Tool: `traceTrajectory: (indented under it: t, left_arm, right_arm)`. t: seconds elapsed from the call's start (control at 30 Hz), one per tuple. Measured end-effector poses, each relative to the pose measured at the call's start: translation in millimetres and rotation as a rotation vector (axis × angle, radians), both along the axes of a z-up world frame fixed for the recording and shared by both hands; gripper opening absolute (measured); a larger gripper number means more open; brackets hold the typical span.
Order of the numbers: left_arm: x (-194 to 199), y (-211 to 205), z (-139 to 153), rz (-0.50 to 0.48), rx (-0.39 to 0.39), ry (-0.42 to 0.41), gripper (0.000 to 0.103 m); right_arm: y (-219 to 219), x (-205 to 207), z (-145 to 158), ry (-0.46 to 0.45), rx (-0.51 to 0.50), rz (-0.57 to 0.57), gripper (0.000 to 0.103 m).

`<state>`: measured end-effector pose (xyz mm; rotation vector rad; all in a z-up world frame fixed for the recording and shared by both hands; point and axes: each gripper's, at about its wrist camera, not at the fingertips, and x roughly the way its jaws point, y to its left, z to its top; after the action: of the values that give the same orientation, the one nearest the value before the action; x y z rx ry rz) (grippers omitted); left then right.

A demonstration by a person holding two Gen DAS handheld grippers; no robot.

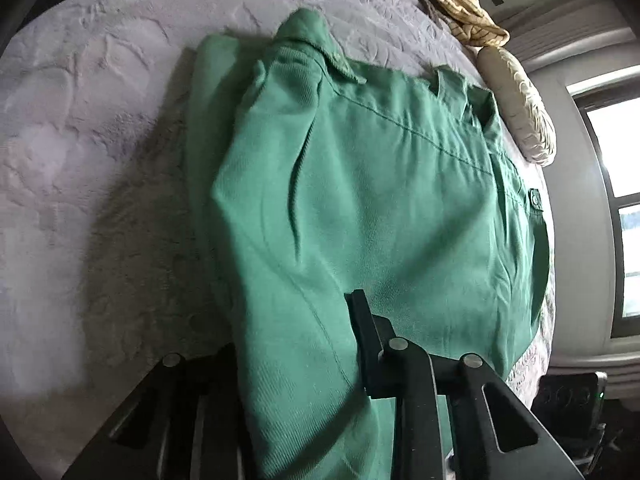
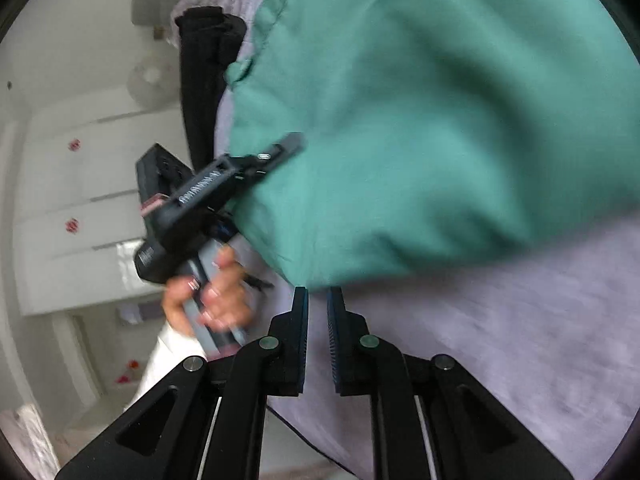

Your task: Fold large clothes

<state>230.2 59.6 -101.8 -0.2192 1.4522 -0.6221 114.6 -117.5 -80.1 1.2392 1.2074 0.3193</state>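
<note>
A green garment [image 1: 360,184] lies partly folded on a bed with a pale lilac quilt [image 1: 88,128], its collar at the far end. My left gripper [image 1: 296,320] is shut on the garment's near fold: one finger [image 1: 360,320] rests on top, the other is hidden under the cloth. The right wrist view shows the same left gripper [image 2: 280,152] clamped on the green garment [image 2: 420,120], with a hand [image 2: 216,296] on its handle. My right gripper [image 2: 317,292] has its jaws nearly together, the tips pinching the garment's near edge above the quilt [image 2: 500,340].
A yellowish blanket [image 1: 452,4] and a cream pillow [image 1: 524,120] sit at the bed's far right edge, by a window [image 1: 624,200]. A black garment [image 2: 200,92] hangs off the bed's side. White drawers [image 2: 80,200] stand beyond the bed.
</note>
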Motion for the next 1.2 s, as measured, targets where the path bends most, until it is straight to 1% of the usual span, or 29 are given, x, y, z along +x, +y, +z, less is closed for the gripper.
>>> traceTrajectory:
  t: [0.07,0.13,0.17,0.2,0.23,0.27,0.3,0.33,0.37,0.4,0.43,0.5,0.57,0.63,0.7,0.77,0.8,0.87,0.9,0.97,1.0,1.03,1.07,1.13,1.17,1.2]
  left_arm:
    - [-3.4,-0.8,4.0,0.002,0.025,-0.020,0.030]
    - [-6.0,-3.7,7.8,0.000,0.055,-0.051,0.030]
    - [-7.3,-7.3,10.8,-0.001,0.063,-0.072,0.022]
    - [-7.0,-8.6,13.1,0.001,0.063,-0.084,0.018]
    - [-8.7,-10.9,17.8,0.006,0.065,-0.104,0.015]
    - [-9.9,-13.4,23.8,0.011,0.054,-0.120,0.014]
    - [-5.9,-23.5,26.7,0.017,0.047,-0.129,0.012]
    - [-8.0,-28.1,37.3,0.018,0.027,-0.146,0.012]
    - [-10.6,-33.0,50.6,0.016,0.000,-0.167,0.012]
    - [-11.5,-38.9,61.8,0.015,-0.021,-0.182,0.012]
    - [-13.8,-44.9,72.6,0.010,-0.039,-0.196,0.012]
    - [-20.4,-64.5,97.0,-0.013,-0.066,-0.233,0.012]
    - [-30.8,-94.7,123.2,-0.062,-0.080,-0.285,0.012]
    - [-35.9,-124.2,138.9,-0.099,-0.079,-0.318,0.012]
    - [-44.9,-163.0,156.0,-0.146,-0.089,-0.350,0.012]
    - [-50.6,-197.3,165.5,-0.187,-0.104,-0.364,0.012]
    - [-55.5,-215.9,170.8,-0.219,-0.107,-0.376,0.012]
    - [-69.5,-260.0,180.9,-0.298,-0.100,-0.430,0.012]
    - [-78.9,-288.0,182.9,-0.345,-0.093,-0.463,0.012]
    - [-90.1,-330.4,174.1,-0.401,-0.081,-0.460,0.012]
    - [-93.4,-344.0,167.8,-0.416,-0.077,-0.458,0.012]
    - [-99.7,-369.1,150.4,-0.446,-0.052,-0.456,0.012]
    - [-104.6,-385.7,134.2,-0.467,-0.020,-0.447,0.012]
    - [-112.3,-407.6,103.5,-0.500,0.064,-0.432,0.012]
    - [-116.0,-416.2,86.2,-0.520,0.116,-0.417,0.014]
    - [-116.9,-422.2,78.4,-0.529,0.136,-0.409,0.020]
  right_arm:
    - [-24.1,-10.3,11.4,-0.010,-0.056,-0.006,0.013]
    - [-46.7,-7.2,24.9,-0.038,-0.155,-0.044,0.013]
    - [-60.4,-4.7,34.2,-0.065,-0.226,-0.076,0.013]
    - [-69.1,0.6,38.7,-0.077,-0.273,-0.094,0.013]
    - [-80.6,5.5,39.9,-0.071,-0.338,-0.104,0.011]
    - [-86.0,12.8,37.8,-0.069,-0.371,-0.104,0.009]
    - [-88.9,23.2,31.8,-0.069,-0.396,-0.098,0.009]
    - [-90.4,33.3,19.7,-0.056,-0.426,-0.070,0.008]
    - [-89.4,40.6,7.5,-0.032,-0.439,-0.036,0.008]
    - [-84.9,47.7,-11.4,-0.005,-0.437,0.006,0.007]
    - [-85.8,48.7,-22.4,0.002,-0.433,0.015,0.007]
    - [-88.3,47.0,-32.0,-0.021,-0.404,0.000,0.005]
    - [-96.3,43.5,-32.4,-0.038,-0.343,-0.015,0.005]
    - [-104.6,39.3,-33.3,-0.042,-0.279,-0.016,0.005]
    - [-116.0,30.4,-25.1,-0.071,-0.250,-0.021,0.005]
    - [-130.3,16.1,-7.6,-0.127,-0.262,-0.054,0.006]
    - [-140.2,7.4,0.4,-0.148,-0.283,-0.078,0.006]
    - [-171.7,-18.8,12.4,-0.170,-0.342,-0.147,0.006]
    - [-186.9,-29.8,14.2,-0.173,-0.346,-0.186,0.006]
    - [-215.0,-48.8,11.9,-0.168,-0.330,-0.250,0.006]
    - [-226.4,-56.5,8.6,-0.161,-0.319,-0.275,0.006]
    - [-240.4,-65.9,0.3,-0.143,-0.302,-0.306,0.006]
    - [-248.6,-71.9,-7.9,-0.127,-0.279,-0.324,0.011]
    - [-260.8,-83.5,-28.4,-0.086,-0.217,-0.362,0.011]
    - [-263.8,-87.4,-37.1,-0.078,-0.176,-0.379,0.011]
    - [-265.4,-90.7,-43.4,-0.075,-0.141,-0.395,0.011]
